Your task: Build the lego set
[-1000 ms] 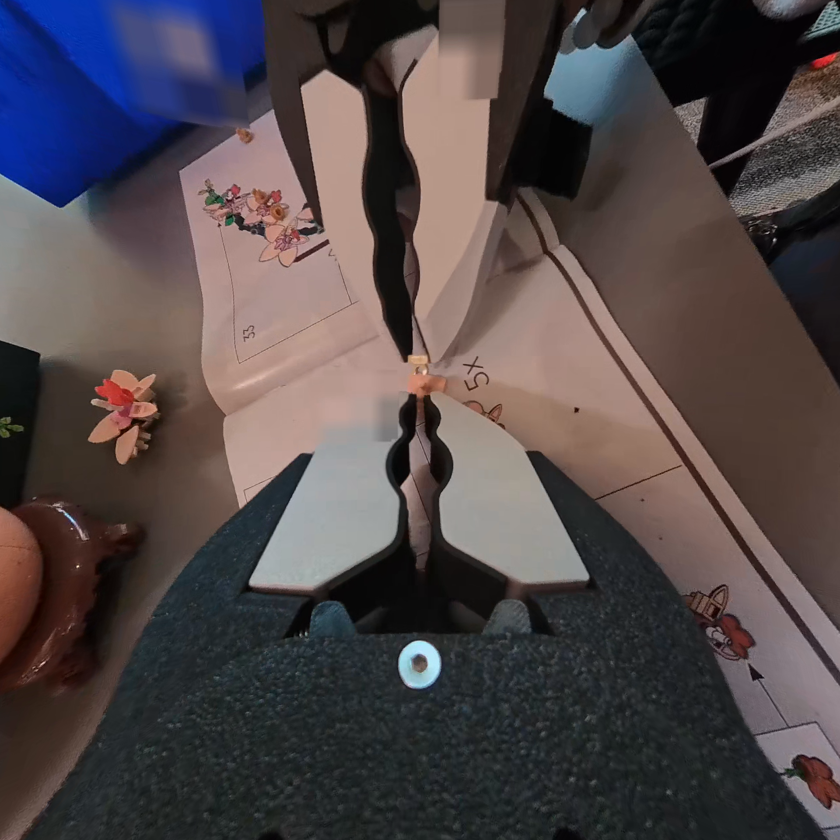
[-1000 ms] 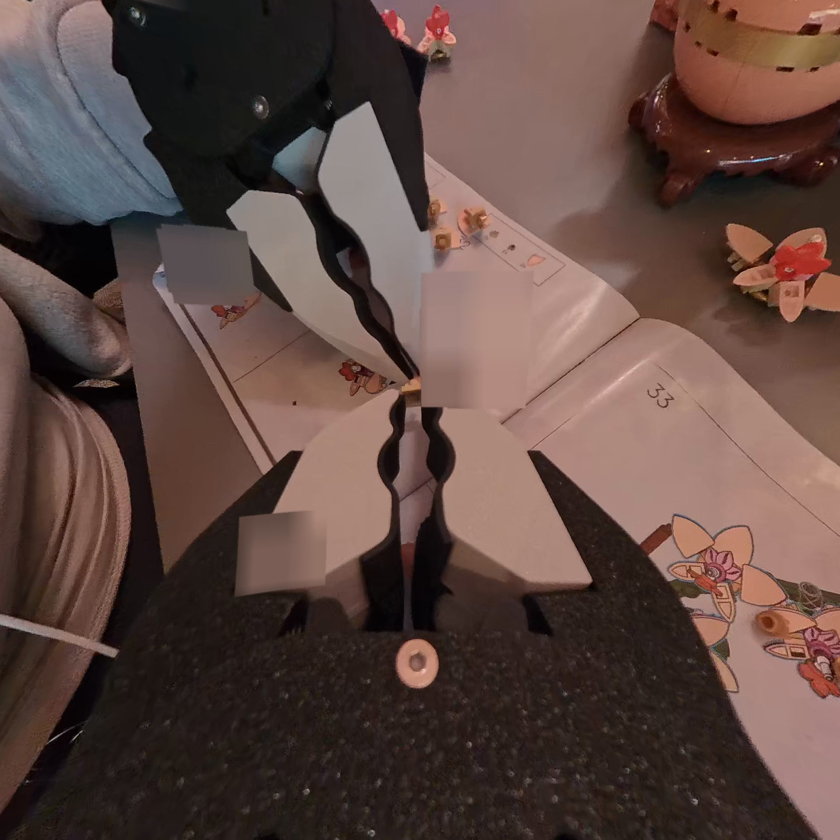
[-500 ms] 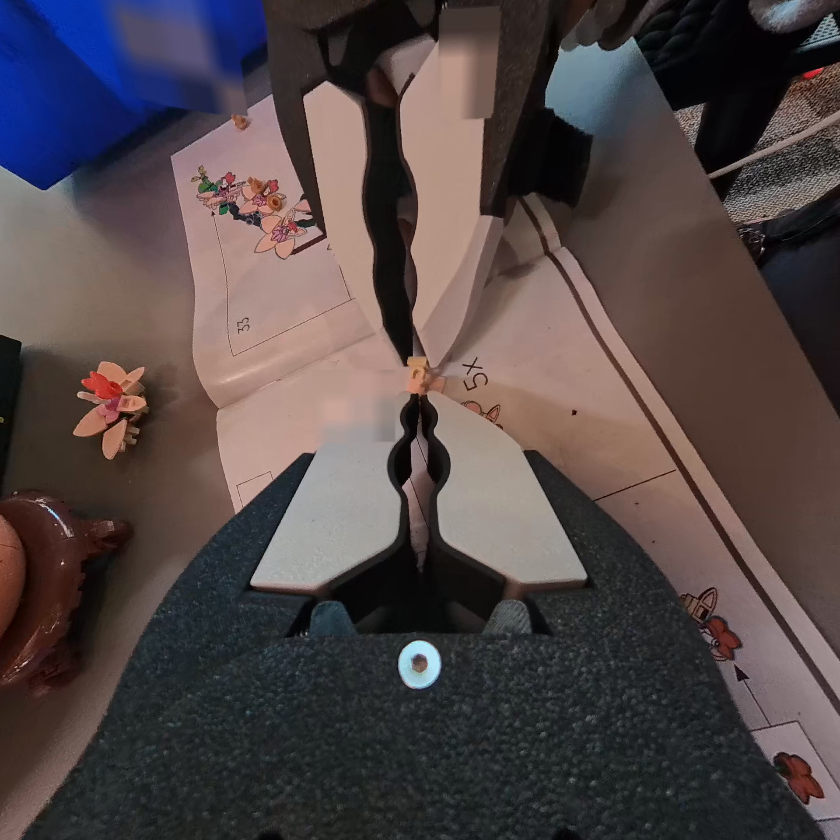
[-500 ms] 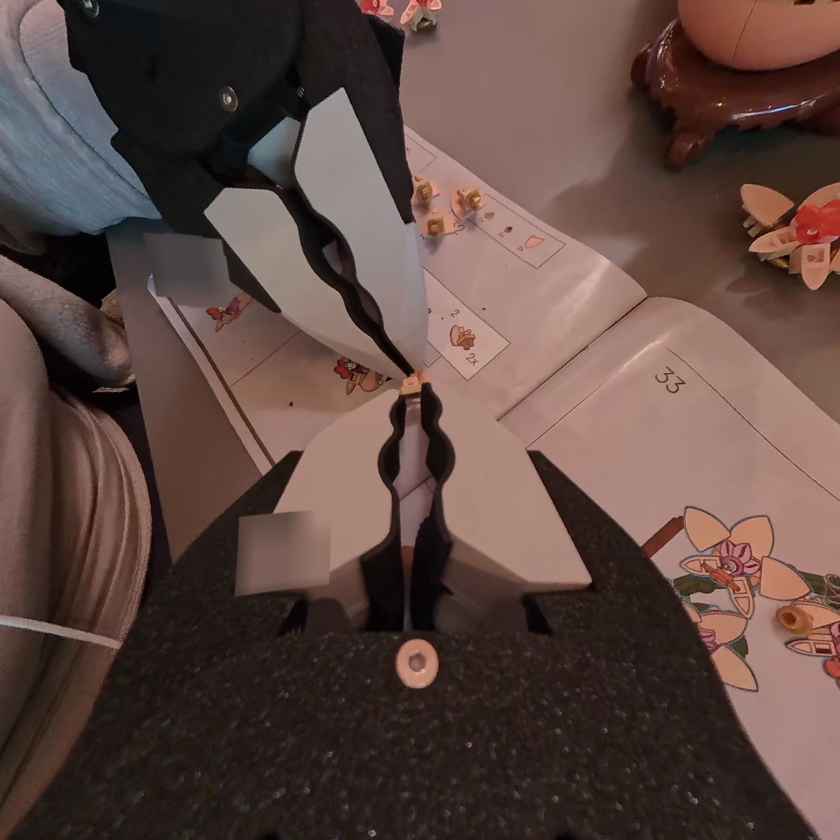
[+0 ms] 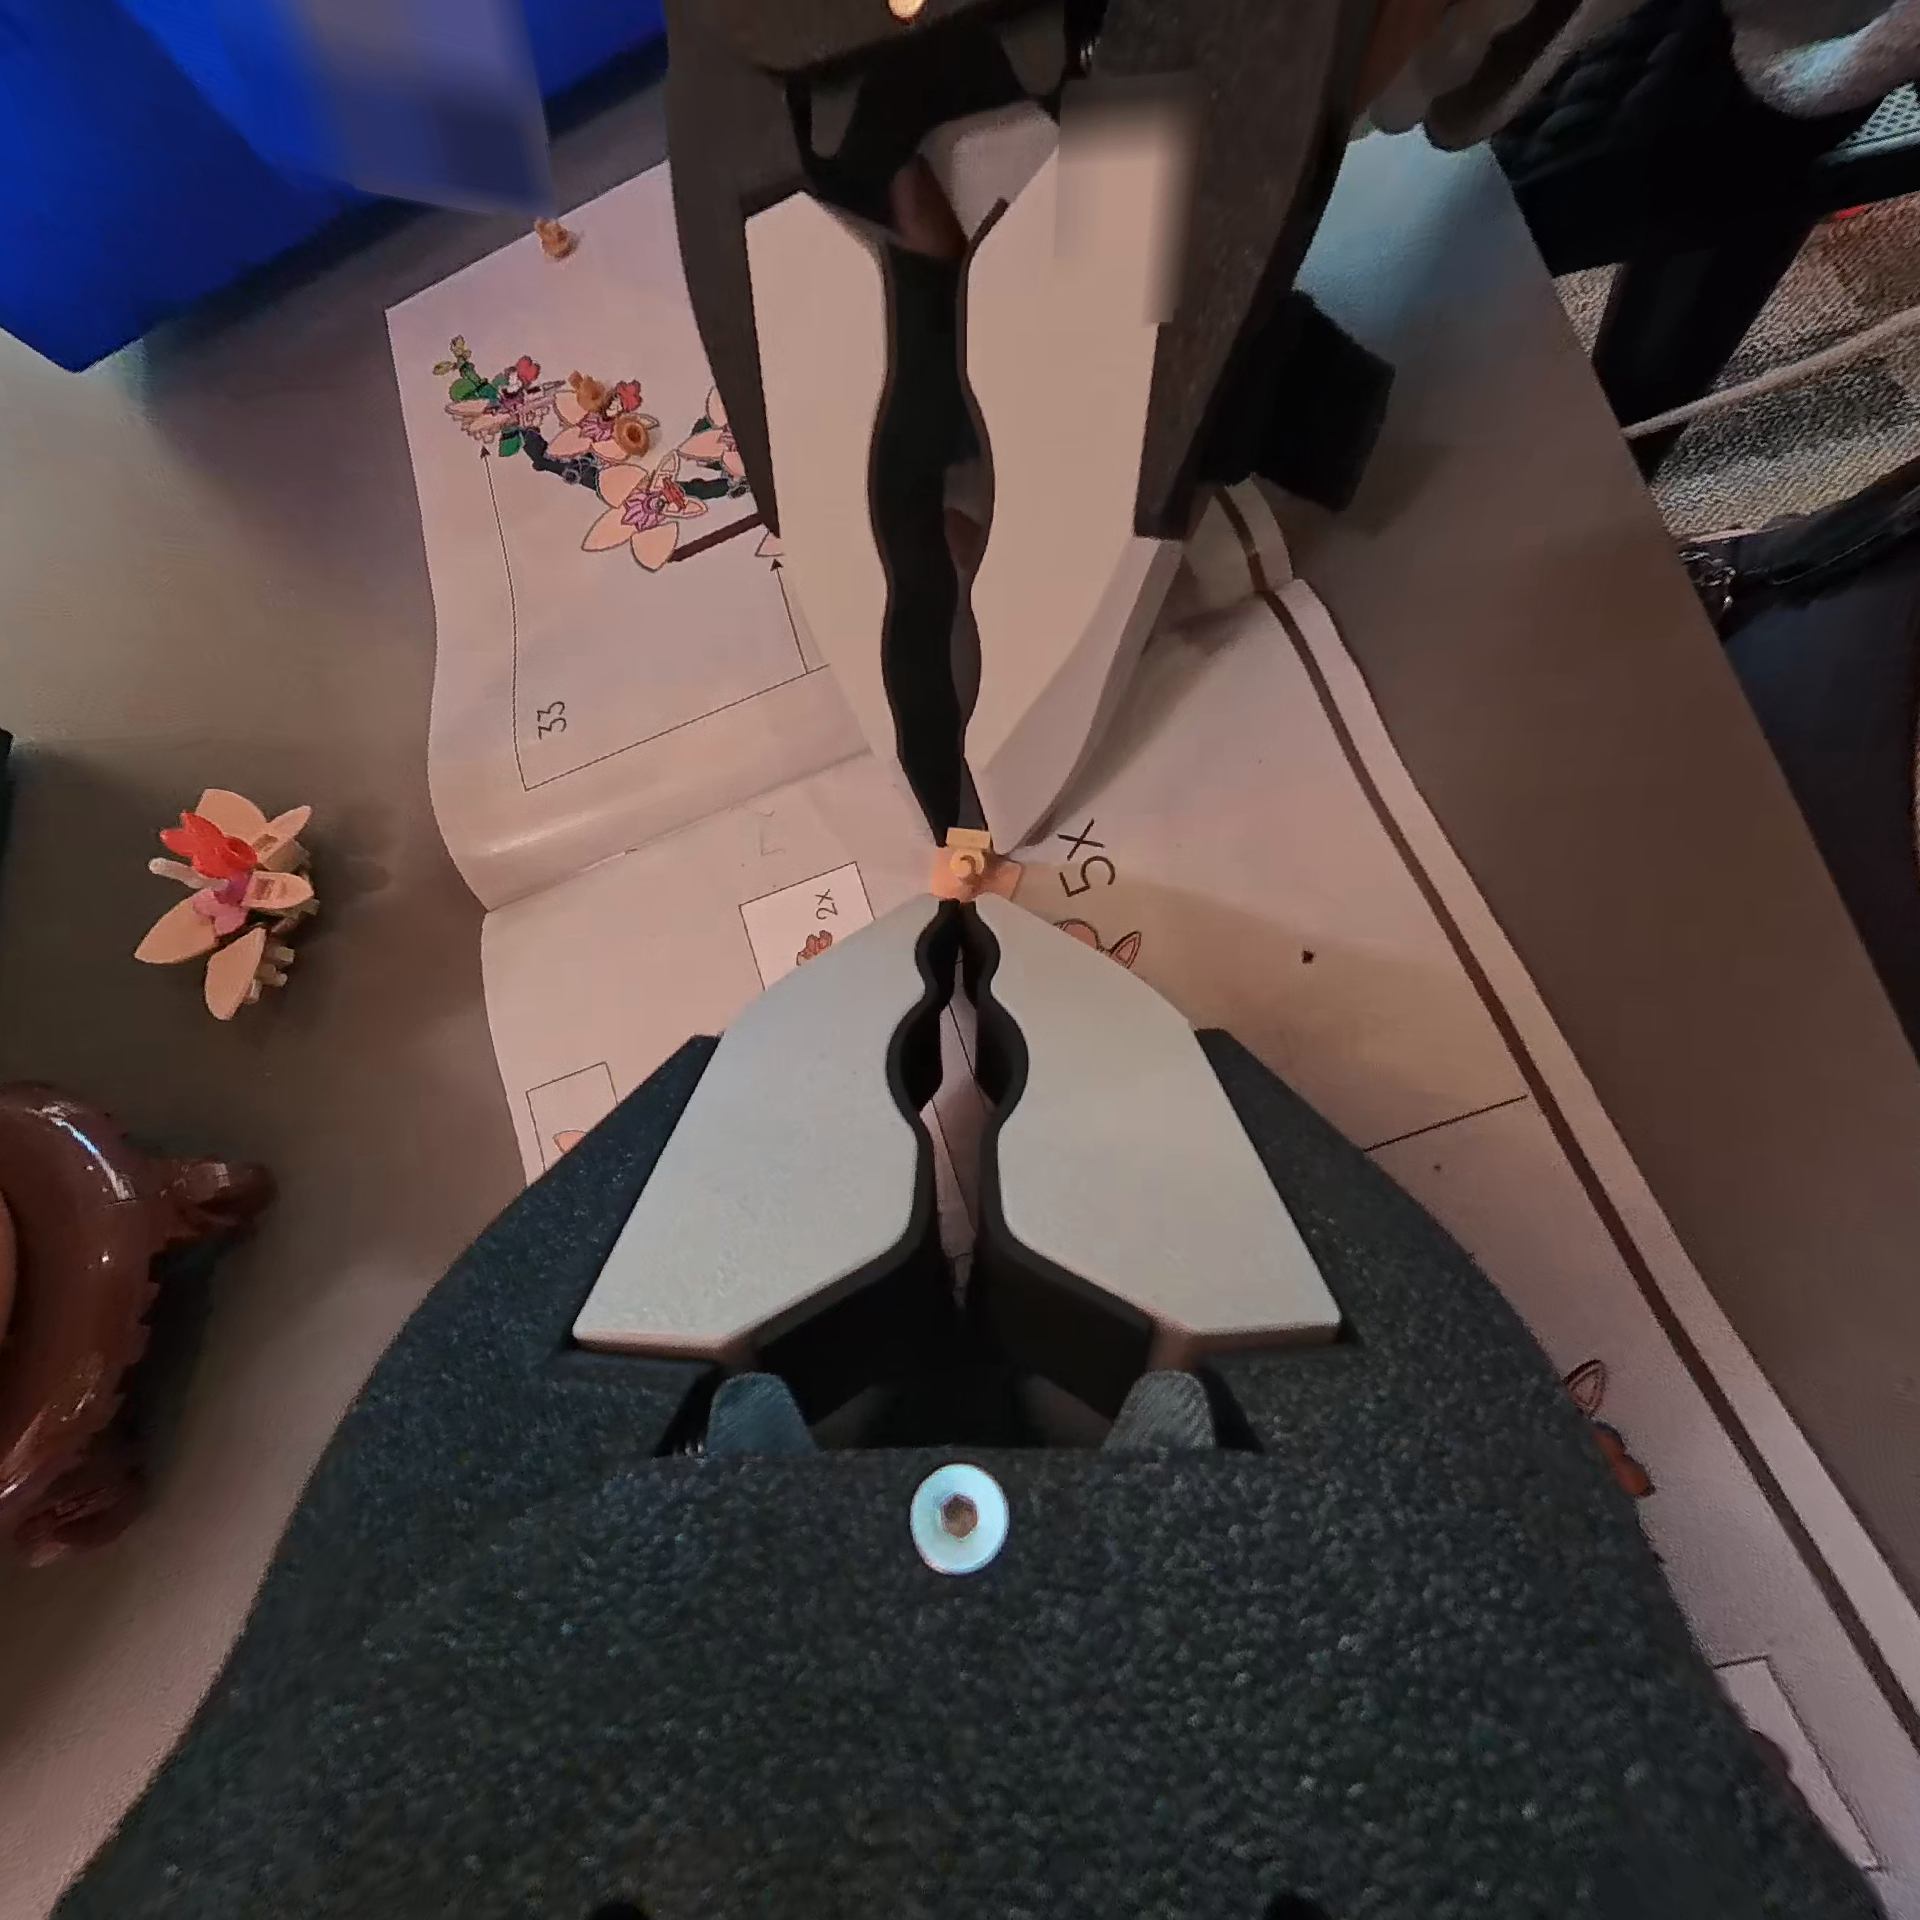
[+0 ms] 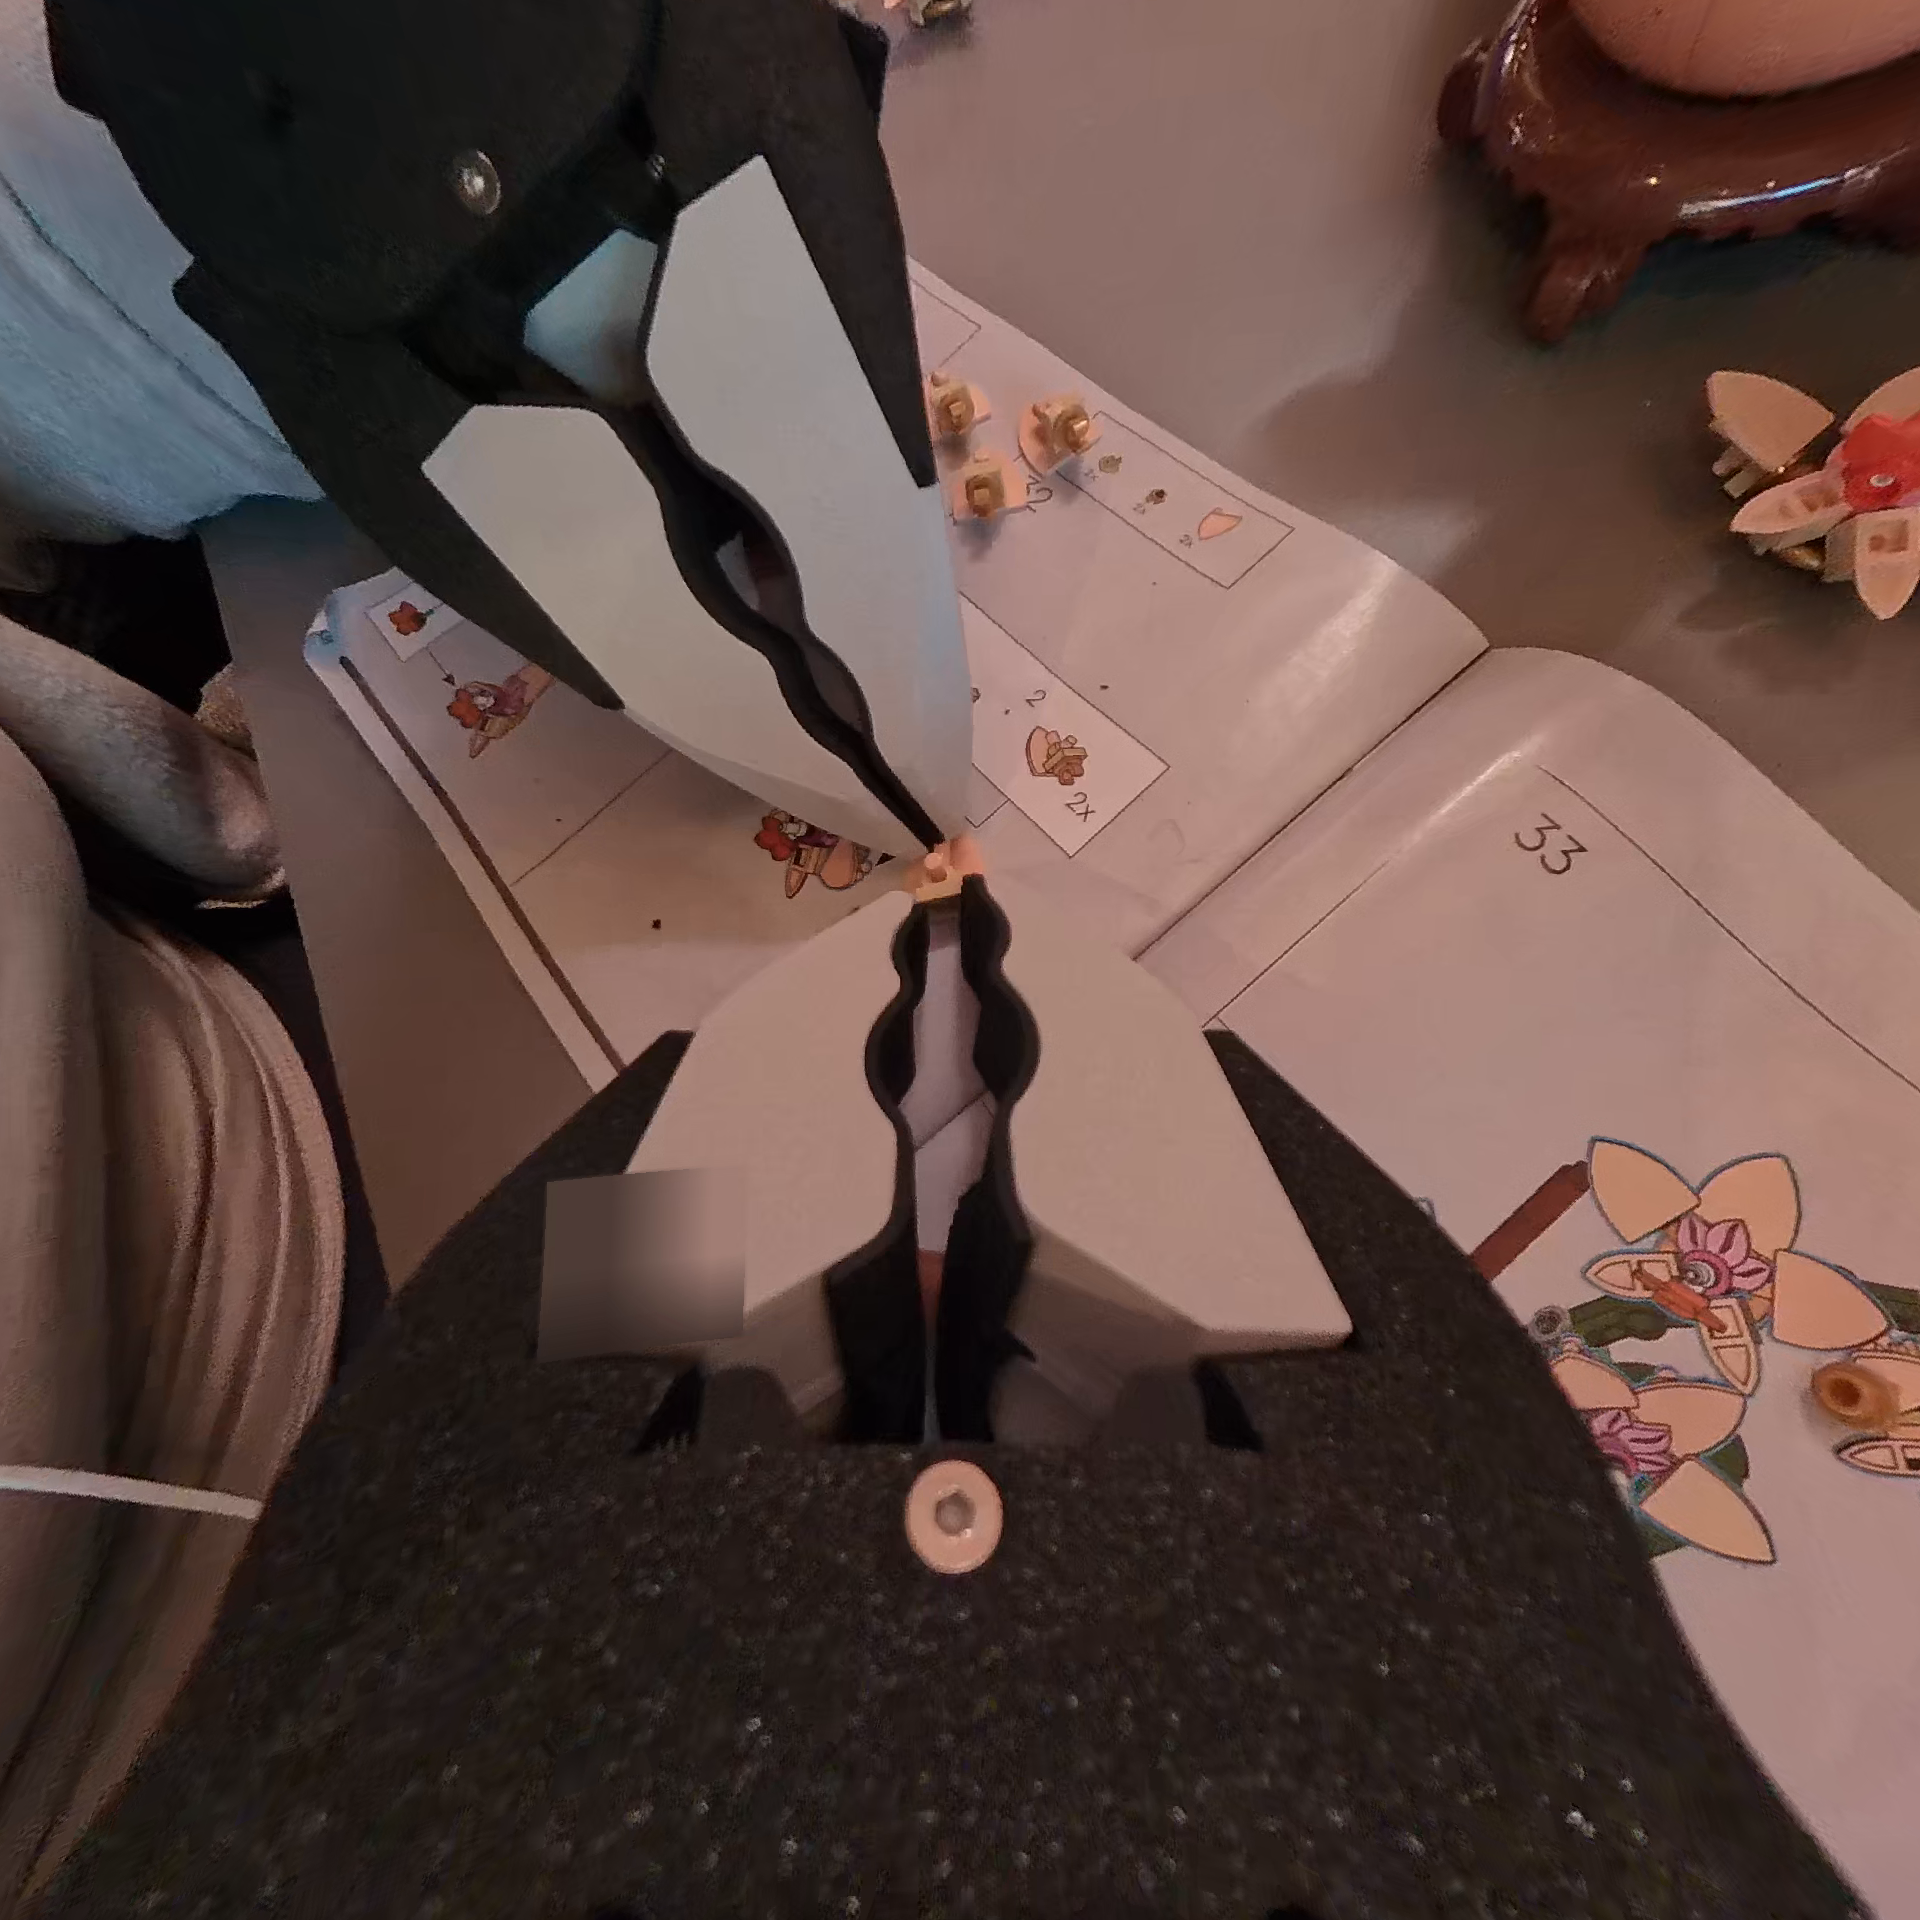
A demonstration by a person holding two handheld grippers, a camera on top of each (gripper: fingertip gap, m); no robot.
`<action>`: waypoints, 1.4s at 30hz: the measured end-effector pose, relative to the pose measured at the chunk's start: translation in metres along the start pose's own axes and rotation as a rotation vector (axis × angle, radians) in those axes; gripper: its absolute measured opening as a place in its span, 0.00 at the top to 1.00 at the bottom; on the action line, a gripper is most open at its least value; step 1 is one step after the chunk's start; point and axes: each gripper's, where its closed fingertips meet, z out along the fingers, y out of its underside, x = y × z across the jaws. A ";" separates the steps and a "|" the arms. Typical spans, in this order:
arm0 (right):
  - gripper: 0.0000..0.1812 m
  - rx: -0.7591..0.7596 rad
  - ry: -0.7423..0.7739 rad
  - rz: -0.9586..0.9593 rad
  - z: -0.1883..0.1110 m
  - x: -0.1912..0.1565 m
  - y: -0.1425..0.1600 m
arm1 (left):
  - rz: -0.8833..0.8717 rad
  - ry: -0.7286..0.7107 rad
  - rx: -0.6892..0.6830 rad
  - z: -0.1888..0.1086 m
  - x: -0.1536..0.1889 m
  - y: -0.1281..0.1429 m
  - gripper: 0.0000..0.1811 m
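Over the open booklet: two grippers meet tip to tip above the centre fold
Left gripper: jaws nearly closed, tips pinching a small tan lego piece
Right gripper: jaws close together at the tips, gripping the same tan piece from the opposite side
Lego piece: held in the air between both sets of tips, just above the page
Instruction booklet: lies open on a grey table, flower diagrams on its pages
Built flower: cream petals, red centre, on the table beside the booklet
Loose pieces: three small tan parts on the far page
Brown stand: glossy, near the table's far side
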 end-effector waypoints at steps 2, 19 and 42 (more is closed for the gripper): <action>0.97 -0.004 0.020 -0.002 0.000 0.000 0.001 | -0.015 -0.014 -0.009 0.000 0.000 0.000 1.00; 0.97 -0.021 0.128 -0.035 0.003 0.000 0.000 | -0.069 -0.053 -0.024 0.000 0.000 0.000 1.00; 0.92 -0.017 0.051 -0.069 0.004 -0.009 -0.001 | -0.207 -0.257 -0.073 -0.003 0.002 0.002 1.00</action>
